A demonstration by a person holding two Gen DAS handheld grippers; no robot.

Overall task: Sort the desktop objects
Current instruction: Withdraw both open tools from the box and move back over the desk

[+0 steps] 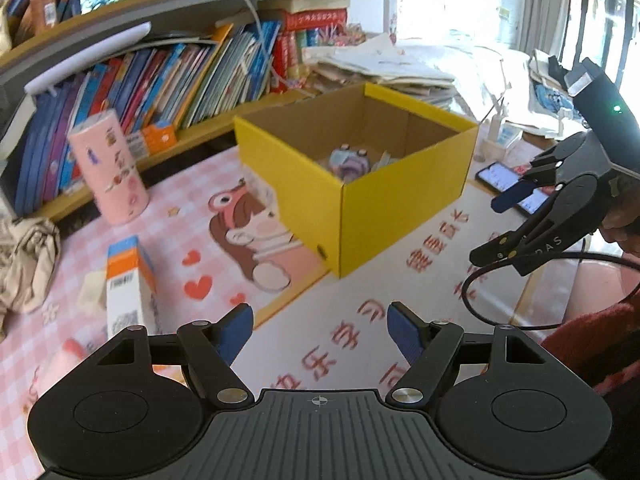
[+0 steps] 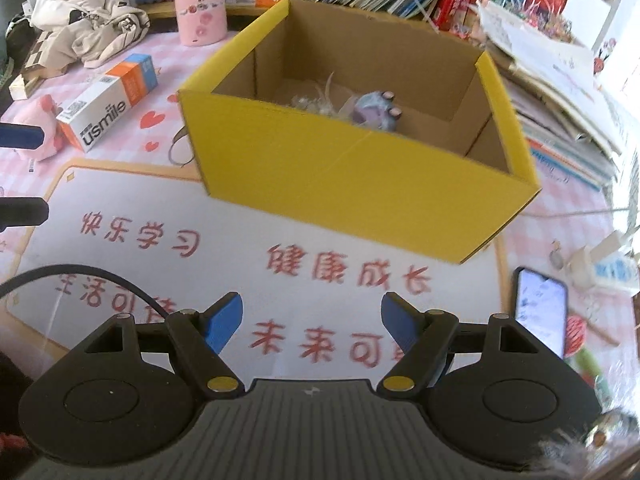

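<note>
Left wrist view
My left gripper (image 1: 320,334): jaws spread wide, nothing between the blue pads (image 1: 236,332); I hang above the printed desk mat (image 1: 340,344).
Yellow box (image 1: 384,216): ahead of me, centre of the view, top open, standing on the mat.
Purple plush toy (image 1: 350,162): lying on the box floor, beside some pale, blurred scraps I cannot identify.
Toothpaste-style carton (image 1: 130,284): white, orange and blue, on the mat near my left finger, well apart from the box.
Pink cylinder (image 1: 110,168): upright, far left, just in front of the row of books (image 1: 168,80).
Crumpled cloth (image 1: 24,264): at the left edge.
Phone (image 1: 512,184): screen lit, on the mat right of the box.
My right gripper (image 1: 520,216): seen at the right edge, fingers apart, empty.

Right wrist view
My right gripper (image 2: 312,322): jaws wide apart, holding nothing, above the red characters on the mat (image 2: 160,216).
Yellow box (image 2: 360,176): straight ahead, open; the purple toy (image 2: 376,112) lies inside toward the near wall, with the pale scraps to its left.
Carton (image 2: 108,100): lying flat, left of the box, printed "usmile".
Pink plush (image 2: 42,128): touching the carton's near end.
Pink cylinder (image 2: 200,0): upright, far, beyond the box's left corner.
Cloth (image 2: 84,20): bunched at far left.
Phone (image 2: 540,312): near right, screen up.
Stacked papers (image 2: 560,92): right of the box.
</note>
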